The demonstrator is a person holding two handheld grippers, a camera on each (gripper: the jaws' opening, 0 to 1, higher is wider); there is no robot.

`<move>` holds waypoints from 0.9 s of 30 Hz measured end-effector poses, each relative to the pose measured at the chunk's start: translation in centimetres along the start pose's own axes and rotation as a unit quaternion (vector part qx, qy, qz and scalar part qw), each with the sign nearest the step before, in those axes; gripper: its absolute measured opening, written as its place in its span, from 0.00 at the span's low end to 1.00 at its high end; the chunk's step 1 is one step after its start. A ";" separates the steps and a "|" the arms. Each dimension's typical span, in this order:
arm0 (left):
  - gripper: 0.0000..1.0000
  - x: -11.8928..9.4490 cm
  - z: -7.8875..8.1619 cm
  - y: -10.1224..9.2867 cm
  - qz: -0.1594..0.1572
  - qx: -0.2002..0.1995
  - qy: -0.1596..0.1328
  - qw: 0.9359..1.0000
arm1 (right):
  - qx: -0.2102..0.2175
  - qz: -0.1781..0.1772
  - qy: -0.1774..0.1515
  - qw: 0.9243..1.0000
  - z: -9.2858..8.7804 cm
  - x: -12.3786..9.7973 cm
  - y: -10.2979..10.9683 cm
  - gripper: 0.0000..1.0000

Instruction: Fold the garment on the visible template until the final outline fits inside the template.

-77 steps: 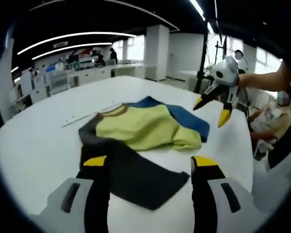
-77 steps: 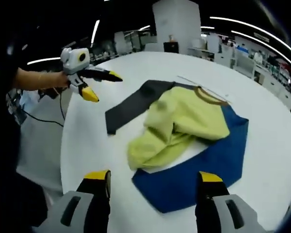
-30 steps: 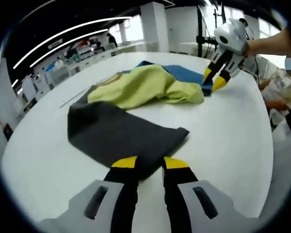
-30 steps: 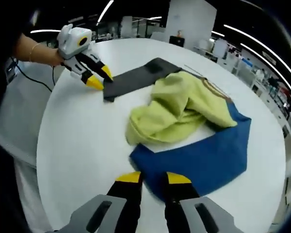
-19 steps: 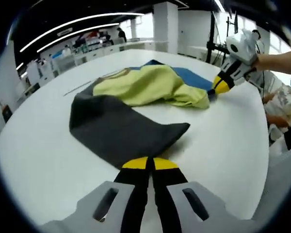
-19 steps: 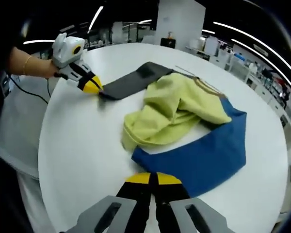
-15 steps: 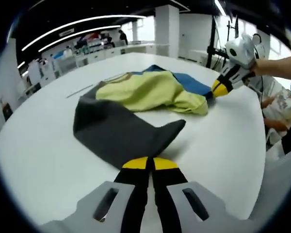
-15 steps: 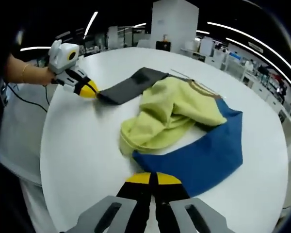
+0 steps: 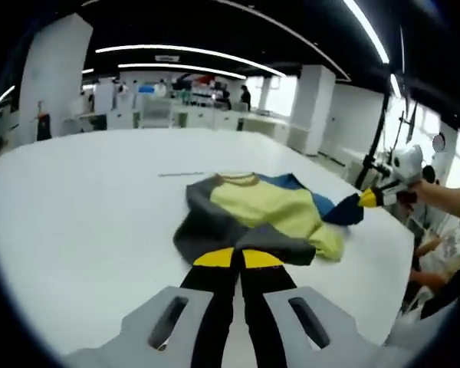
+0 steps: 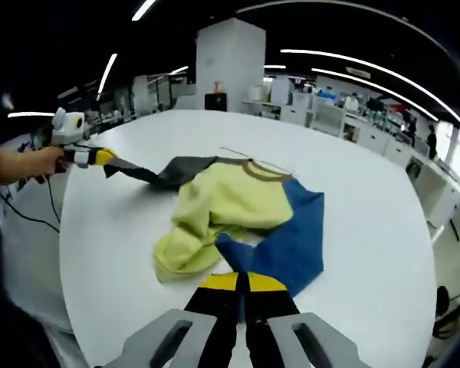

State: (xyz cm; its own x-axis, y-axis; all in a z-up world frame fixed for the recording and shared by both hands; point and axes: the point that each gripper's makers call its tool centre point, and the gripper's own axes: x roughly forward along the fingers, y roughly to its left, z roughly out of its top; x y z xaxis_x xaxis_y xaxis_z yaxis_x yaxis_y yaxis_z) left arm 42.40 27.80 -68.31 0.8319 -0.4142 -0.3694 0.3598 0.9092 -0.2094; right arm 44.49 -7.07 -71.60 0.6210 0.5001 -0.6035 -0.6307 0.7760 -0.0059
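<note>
Lying bunched near the middle of the white round table (image 9: pixel 77 199) is the garment (image 9: pixel 268 211), a colour-block top with a yellow-green body, one dark grey sleeve and one blue sleeve. Going left to right in the left gripper view: bare tabletop on the left, then the left gripper (image 9: pixel 237 258) at bottom centre with its yellow-tipped jaws pressed together on the edge of the grey sleeve (image 9: pixel 215 230), which is pulled toward the camera. Right of that the yellow body slumps in folds, and at the right edge the right gripper (image 9: pixel 368 199), held by a person's hand, is pinching the blue sleeve (image 9: pixel 339 212) and lifting it off the table.

Right gripper view, same order: far left, the left gripper (image 10: pixel 106 157) has the grey sleeve (image 10: pixel 169 172) stretched out in the air. Centre is the crumpled yellow body (image 10: pixel 215 211) with its brownish collar. Bottom centre, the right gripper (image 10: pixel 242 282) is clamped shut on the blue sleeve (image 10: pixel 287 241). Can't make out any template outline on the table.
</note>
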 end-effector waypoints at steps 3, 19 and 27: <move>0.00 -0.6 1.5 1.5 0.018 -0.023 -0.019 0.999 | 0.011 -0.017 -0.011 1.000 0.8 -0.7 -1.4 0.00; 0.00 -3.7 4.1 12.1 0.148 -0.205 -0.089 0.963 | 0.097 -0.133 -0.031 0.986 1.8 -4.3 -10.1 0.00; 0.00 -4.2 2.5 14.7 0.186 -0.215 -0.073 0.956 | 0.192 -0.184 -0.020 0.964 -0.6 -5.3 -13.9 0.00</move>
State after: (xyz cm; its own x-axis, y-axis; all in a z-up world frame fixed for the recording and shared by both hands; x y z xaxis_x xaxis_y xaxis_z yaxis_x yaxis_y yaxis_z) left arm 45.26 43.00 -67.57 0.9299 -0.0271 -0.3667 -0.1528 0.8786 -0.4525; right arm 49.70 -20.74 -68.78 0.7921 0.1716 -0.5858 -0.1499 0.9850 0.0858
